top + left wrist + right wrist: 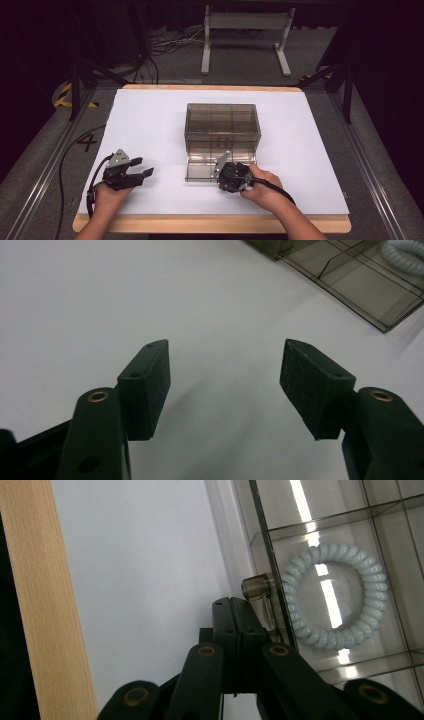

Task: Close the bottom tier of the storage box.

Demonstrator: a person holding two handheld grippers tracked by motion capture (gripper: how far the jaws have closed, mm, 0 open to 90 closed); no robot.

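A smoked clear drawer box [222, 125] stands in the middle of the white table top [150, 120]. Its bottom drawer [200, 171] is pulled out toward me. A pale blue spiral hair tie [332, 597] lies in a compartment of that drawer; part of the hair tie [406, 251] also shows in the left gripper view. My right gripper [229, 172] [232, 602] is shut with nothing between its jaws, its tips right beside the drawer's small handle [257, 600]. My left gripper [142, 169] [225, 347] is held open over bare table, left of the drawer.
The wooden table edge [45, 605] runs close by the right gripper. Beyond the far edge stand a white frame [245, 35] and loose cables [165, 45] on the floor. Metal rails [45, 170] run along both sides of the table.
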